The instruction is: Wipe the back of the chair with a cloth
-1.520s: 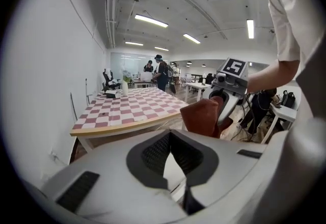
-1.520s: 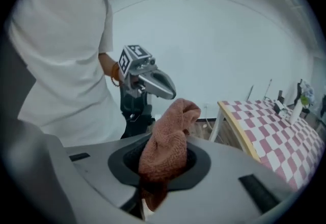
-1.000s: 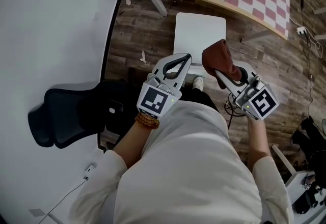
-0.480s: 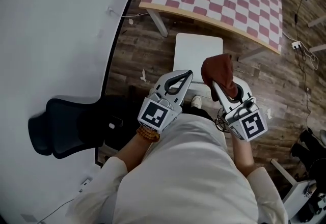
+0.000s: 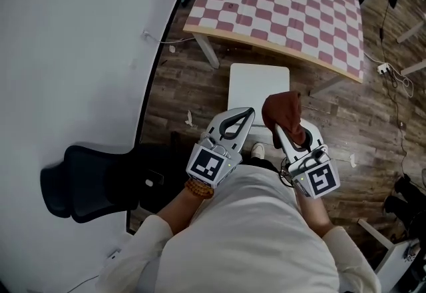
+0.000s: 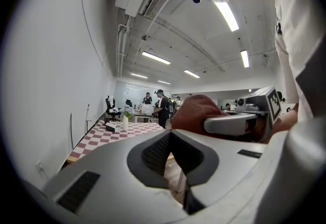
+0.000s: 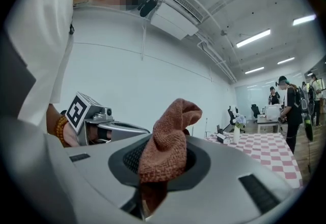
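**Cloth pinched in the right fingers, above the near edge of the white chair**

The right gripper's [image 5: 282, 130] fingers are pressed together on a rust-brown cloth [image 7: 167, 142]. The cloth is caught low between them, and its free end stands up in a soft fold above the tips. The left gripper's [image 6: 170, 133] fingers are closed tip to tip, with only the bare oval gap behind them and nothing gripped.

The person holds the two grippers side by side, close in front of the body, both pointing away from the person. The left one sits just beside the cloth without touching it. A beaded bracelet [image 5: 198, 188] circles the left wrist.

In the head view the cloth lies over the near edge of a white chair [image 5: 258, 82], which shows from above as a pale square. Whether the cloth touches the chair cannot be told from these views.

The chair's far side sits under the rim of a tabletop [image 5: 286, 8] covered in red and white checks. A small box [image 6: 112, 127] and a vase of flowers [image 6: 125, 121] stand at the far end of the tabletop.

The floor [image 5: 180, 82] is dark wood planking, and one of the person's shoes [image 5: 258, 150] shows between the grippers. A black office chair [image 5: 83, 178] stands to the person's left against the white wall [image 5: 66, 38], well apart from the cloth. Cables [image 5: 385, 69] trail over the floor on the right.
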Demonstrator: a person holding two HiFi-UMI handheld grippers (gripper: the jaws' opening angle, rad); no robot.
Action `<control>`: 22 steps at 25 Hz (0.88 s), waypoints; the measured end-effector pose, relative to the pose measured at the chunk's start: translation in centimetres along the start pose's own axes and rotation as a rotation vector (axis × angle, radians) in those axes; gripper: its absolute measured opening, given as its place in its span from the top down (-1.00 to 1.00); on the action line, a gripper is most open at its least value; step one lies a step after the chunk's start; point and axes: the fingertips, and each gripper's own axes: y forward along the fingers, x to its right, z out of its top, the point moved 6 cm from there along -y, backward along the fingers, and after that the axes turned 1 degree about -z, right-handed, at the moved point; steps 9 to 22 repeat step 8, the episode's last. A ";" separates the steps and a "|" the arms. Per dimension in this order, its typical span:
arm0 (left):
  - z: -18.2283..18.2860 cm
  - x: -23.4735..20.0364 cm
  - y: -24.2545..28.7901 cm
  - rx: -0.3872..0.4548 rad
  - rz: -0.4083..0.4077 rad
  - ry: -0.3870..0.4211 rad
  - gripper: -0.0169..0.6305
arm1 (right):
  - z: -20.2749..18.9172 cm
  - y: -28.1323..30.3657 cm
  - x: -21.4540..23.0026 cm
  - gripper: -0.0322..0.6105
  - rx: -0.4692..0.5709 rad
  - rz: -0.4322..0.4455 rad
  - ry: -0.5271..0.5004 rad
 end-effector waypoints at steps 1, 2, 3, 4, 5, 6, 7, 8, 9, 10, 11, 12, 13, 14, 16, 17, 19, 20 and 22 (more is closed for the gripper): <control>0.1 0.0 -0.1 0.003 0.002 -0.001 0.88 | 0.1 0.0 0.0 0.64 0.004 -0.005 -0.001; 0.1 -0.1 -0.1 0.009 0.002 0.002 0.88 | 0.3 0.1 0.0 0.64 0.008 -0.010 -0.004; 0.1 -0.3 -0.2 0.019 0.002 0.011 0.88 | 0.4 0.2 0.0 0.64 0.013 -0.016 -0.007; 0.0 -0.4 -0.2 0.031 0.002 0.023 0.88 | 0.5 0.3 0.0 0.64 0.016 -0.020 -0.010; -0.1 -0.6 -0.3 0.039 0.001 0.032 0.88 | 0.6 0.5 0.0 0.64 0.019 -0.023 -0.011; -0.2 -0.8 -0.4 0.041 0.002 0.035 0.88 | 0.7 0.6 0.0 0.64 0.021 -0.025 -0.011; -0.3 -0.9 -0.5 0.040 0.003 0.035 0.88 | 0.8 0.8 -0.1 0.64 0.021 -0.026 -0.011; -0.3 -1.0 -0.6 0.039 0.003 0.034 0.88 | 0.8 0.9 -0.1 0.64 0.021 -0.027 -0.011; -0.3 -1.0 -0.6 0.039 0.003 0.034 0.88 | 0.8 0.9 -0.1 0.64 0.021 -0.027 -0.011; -0.3 -1.0 -0.6 0.039 0.003 0.034 0.88 | 0.8 0.9 -0.1 0.64 0.021 -0.027 -0.011; -0.3 -1.0 -0.6 0.039 0.003 0.034 0.88 | 0.8 0.9 -0.1 0.64 0.021 -0.027 -0.011; -0.3 -1.0 -0.6 0.039 0.003 0.034 0.88 | 0.8 0.9 -0.1 0.64 0.021 -0.027 -0.011; -0.3 -1.0 -0.6 0.039 0.003 0.034 0.88 | 0.8 0.9 -0.1 0.64 0.021 -0.027 -0.011; -0.3 -1.0 -0.6 0.039 0.003 0.034 0.88 | 0.8 0.9 -0.1 0.64 0.021 -0.027 -0.011; -0.3 -1.0 -0.6 0.039 0.003 0.034 0.88 | 0.8 0.9 -0.1 0.64 0.021 -0.027 -0.011; -0.3 -1.0 -0.6 0.039 0.003 0.034 0.88 | 0.8 0.9 -0.1 0.64 0.021 -0.027 -0.011; -0.3 -1.0 -0.6 0.039 0.003 0.034 0.88 | 0.8 0.9 -0.1 0.64 0.021 -0.027 -0.011; -0.3 -1.0 -0.6 0.039 0.003 0.034 0.88 | 0.8 0.9 -0.1 0.64 0.021 -0.027 -0.011; -0.3 -1.0 -0.6 0.039 0.003 0.034 0.88 | 0.8 0.9 -0.1 0.64 0.021 -0.027 -0.011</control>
